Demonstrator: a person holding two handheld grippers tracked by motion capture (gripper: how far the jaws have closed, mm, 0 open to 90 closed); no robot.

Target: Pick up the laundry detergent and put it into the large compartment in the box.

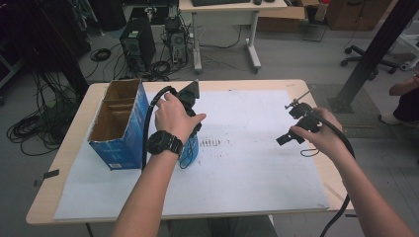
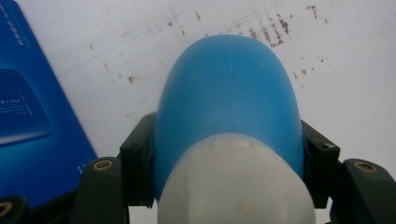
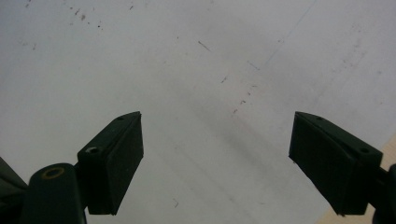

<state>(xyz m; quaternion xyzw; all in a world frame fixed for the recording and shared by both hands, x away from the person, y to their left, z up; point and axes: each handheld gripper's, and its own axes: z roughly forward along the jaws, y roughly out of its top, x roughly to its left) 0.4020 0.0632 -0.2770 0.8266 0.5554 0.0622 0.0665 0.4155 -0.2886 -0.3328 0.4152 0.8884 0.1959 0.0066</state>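
A blue bottle (image 2: 229,88) with a white cap (image 2: 233,186) sits between the black jaws of my left gripper (image 2: 229,154), whose pads press on both its sides. In the high view the bottle (image 1: 189,152) stands on the white sheet (image 1: 247,163), just right of the blue box, under my left gripper (image 1: 191,140) and the hand with a black watch. My right gripper (image 1: 292,126) hovers over the sheet's right part. In its own view the right gripper (image 3: 215,158) is open, with bare white sheet between the pads.
An open blue cardboard box (image 1: 118,123) with inner dividers stands at the table's left; its side (image 2: 32,130) lies close to the bottle. The wooden table edge (image 1: 59,163) frames the sheet. Computer towers, cables and a desk stand beyond. Another person's arm (image 1: 405,88) shows far right.
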